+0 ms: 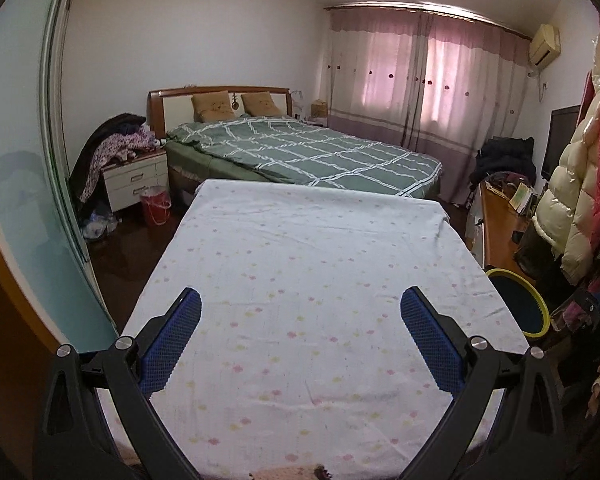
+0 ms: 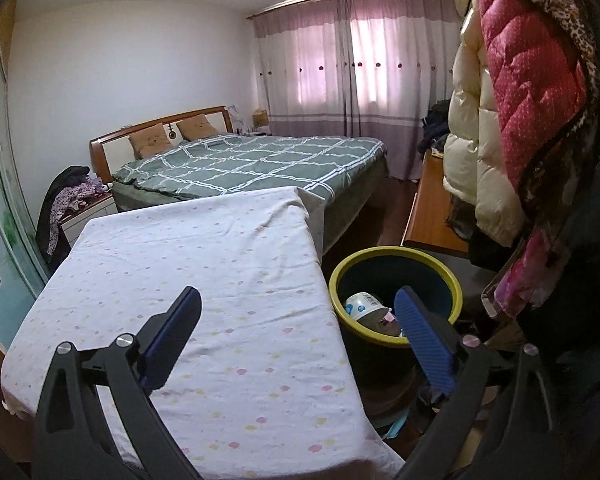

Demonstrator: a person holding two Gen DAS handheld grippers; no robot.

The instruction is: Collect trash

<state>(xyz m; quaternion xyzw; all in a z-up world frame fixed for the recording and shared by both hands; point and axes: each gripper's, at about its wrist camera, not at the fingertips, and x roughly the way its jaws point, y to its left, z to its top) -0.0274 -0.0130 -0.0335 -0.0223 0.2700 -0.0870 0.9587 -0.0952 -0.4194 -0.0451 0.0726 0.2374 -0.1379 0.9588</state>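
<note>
Both tools are standing with their jaws wide apart and nothing between them. The left tool (image 1: 300,304) is hovering over the surface (image 1: 300,240), a table draped in a white flowered cloth that is showing no loose trash in either view. The right tool (image 2: 296,304) is straddling the surface's right edge, its right finger (image 2: 424,340) lying across the view of the bin (image 2: 452,280). The bin, dark with a yellow-green rim, is standing on the floor just beside the surface; trash (image 2: 364,306), including a white cup-like container with a barcode label, is lying inside it.

Judged from this layout, the collecting is looking nearly or wholly complete, with the right tool empty at the bin's mouth. To finish the step well, the right tool should be lifting clear of the rim without clipping it, since a knock could be tipping the bin. Both tools should then be scanning the surface's near edge, where a small pinkish item (image 1: 288,472) is showing only partly; what it is cannot be told.
</note>
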